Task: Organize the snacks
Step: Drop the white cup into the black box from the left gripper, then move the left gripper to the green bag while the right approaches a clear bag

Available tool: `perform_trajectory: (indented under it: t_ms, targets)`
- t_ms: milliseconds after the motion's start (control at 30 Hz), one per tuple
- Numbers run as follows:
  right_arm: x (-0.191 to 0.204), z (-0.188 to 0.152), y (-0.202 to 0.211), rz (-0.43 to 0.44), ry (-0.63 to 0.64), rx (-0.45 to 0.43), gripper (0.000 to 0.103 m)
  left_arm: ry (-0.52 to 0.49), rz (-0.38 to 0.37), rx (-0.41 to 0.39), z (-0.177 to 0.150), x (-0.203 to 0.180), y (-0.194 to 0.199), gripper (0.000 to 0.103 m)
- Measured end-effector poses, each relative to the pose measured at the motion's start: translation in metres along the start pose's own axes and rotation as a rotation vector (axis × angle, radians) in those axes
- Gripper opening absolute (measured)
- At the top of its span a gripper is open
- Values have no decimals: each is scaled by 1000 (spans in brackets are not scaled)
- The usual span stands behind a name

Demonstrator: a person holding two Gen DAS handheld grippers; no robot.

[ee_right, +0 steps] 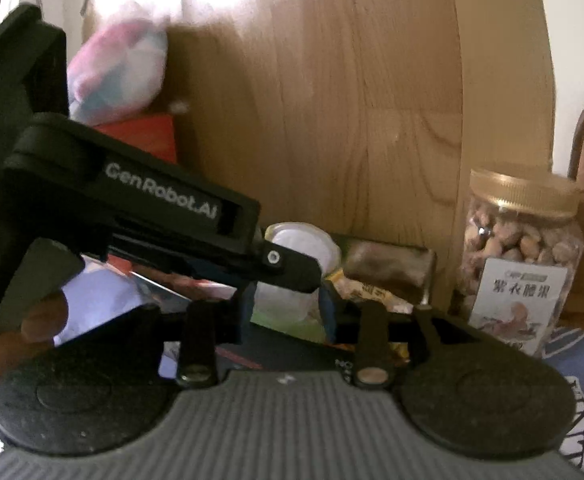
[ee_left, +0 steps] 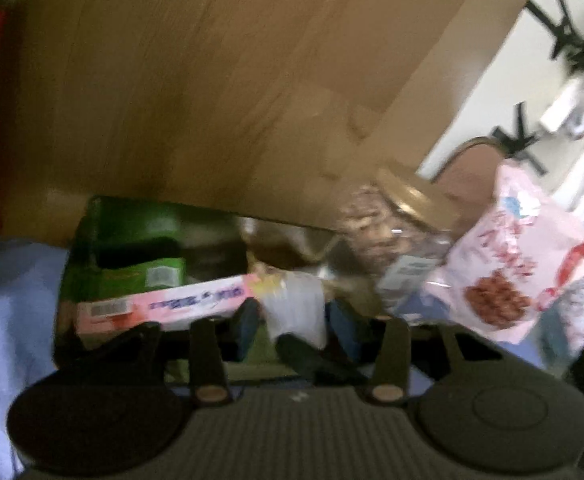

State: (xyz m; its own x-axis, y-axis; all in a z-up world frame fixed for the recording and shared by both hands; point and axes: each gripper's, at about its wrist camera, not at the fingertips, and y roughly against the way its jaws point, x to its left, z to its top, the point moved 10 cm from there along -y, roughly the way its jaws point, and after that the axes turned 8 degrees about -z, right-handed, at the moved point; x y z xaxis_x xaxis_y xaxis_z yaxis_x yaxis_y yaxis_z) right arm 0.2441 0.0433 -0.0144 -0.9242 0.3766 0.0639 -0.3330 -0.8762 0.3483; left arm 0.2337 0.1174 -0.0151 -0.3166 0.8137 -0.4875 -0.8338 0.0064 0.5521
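Both my grippers (ee_left: pixel 292 328) (ee_right: pixel 287 304) pinch one white cup (ee_right: pixel 292 276); next I must place it among the snacks.

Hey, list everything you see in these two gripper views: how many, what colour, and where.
wooden board: one, light brown, upright behind everything
nut jar: one, clear with gold lid, standing on the right
pink bag: one, pink and white, right of the jar in the left wrist view
green box: one, green, left, against the board
pink box: one, pink, in front of the green box
brown packet: one, dark brown, left of the jar
red box: one, red, far left
white cup: one, white, between both grippers' fingers; contact unclear
blue cloth: one, pale blue, underneath
left gripper: one, black
right gripper: one, black
hand: one, holding the left gripper
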Motion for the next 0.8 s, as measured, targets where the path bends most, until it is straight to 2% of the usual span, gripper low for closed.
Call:
perform_trajectory:
  t_ms: [133,233,300,433,533,700,800]
  targets:
    - [-3,5,16,9,-47,-21,43,2,12,-43,1,5,21,46]
    - [-1,7,37,9,-74,-45,43,-4,22,-82,0,7,54,46]
    - [6,1,54,65,-111,-27,43,6,17,-91,-11,9,78,46]
    - [37,-31,82,229,-158,85,43,43,1,-76,-57,17,125,46]
    - [56,-63,103,312,-165,181,43,62,-8,-53,-102,22,154,46]
    - [61,-107,128,319,-222,294,43,108,-26,1,-173,26,182,46]
    - [58,-122,142,311,-294,311,43,90,27,2,-198,23,192,46]
